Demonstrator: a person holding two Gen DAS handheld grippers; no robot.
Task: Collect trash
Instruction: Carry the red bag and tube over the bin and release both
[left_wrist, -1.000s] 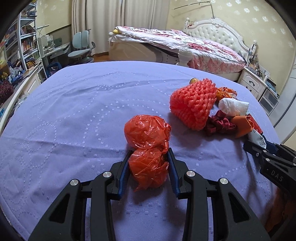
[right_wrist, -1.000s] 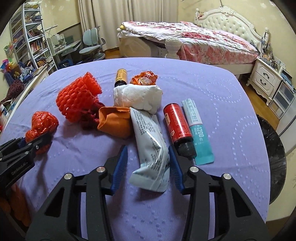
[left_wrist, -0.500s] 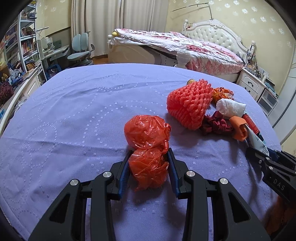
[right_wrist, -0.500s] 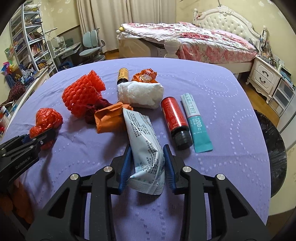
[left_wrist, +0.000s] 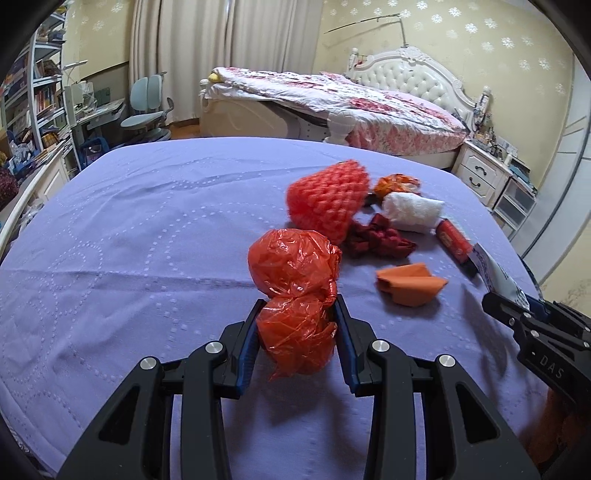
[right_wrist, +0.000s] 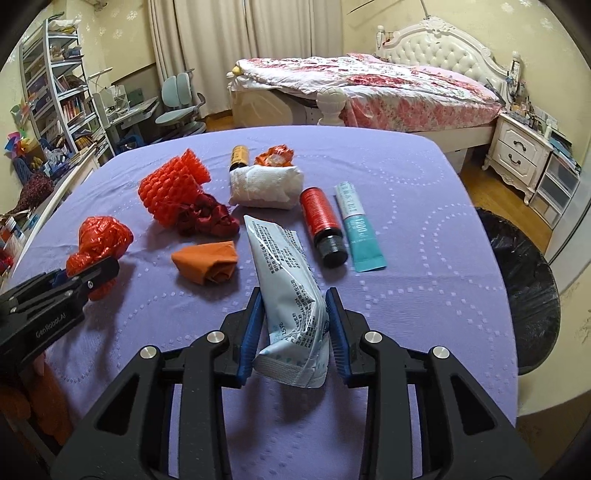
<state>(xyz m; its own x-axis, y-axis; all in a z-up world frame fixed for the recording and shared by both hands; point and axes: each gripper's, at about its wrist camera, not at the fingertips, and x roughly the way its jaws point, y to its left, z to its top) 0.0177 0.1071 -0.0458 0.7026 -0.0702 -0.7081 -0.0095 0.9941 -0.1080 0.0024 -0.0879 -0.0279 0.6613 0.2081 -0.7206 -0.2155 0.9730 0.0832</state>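
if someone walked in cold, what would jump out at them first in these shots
Both grippers are full: the left gripper is shut on a crumpled red plastic bag, the right gripper on a pale blue printed pouch. Behind them, on the purple tablecloth, sits a bright red foam net sleeve amid the remaining litter.

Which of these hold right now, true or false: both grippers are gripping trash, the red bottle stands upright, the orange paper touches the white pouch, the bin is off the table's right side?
1. Both grippers grip trash. True: the left gripper clamps the red plastic bag, the right gripper the white pouch.
2. The red bottle stands upright. False: it lies flat on the purple tablecloth.
3. The orange paper touches the pouch. False: they lie apart.
4. The black-lined bin sits off the table's right side. True.
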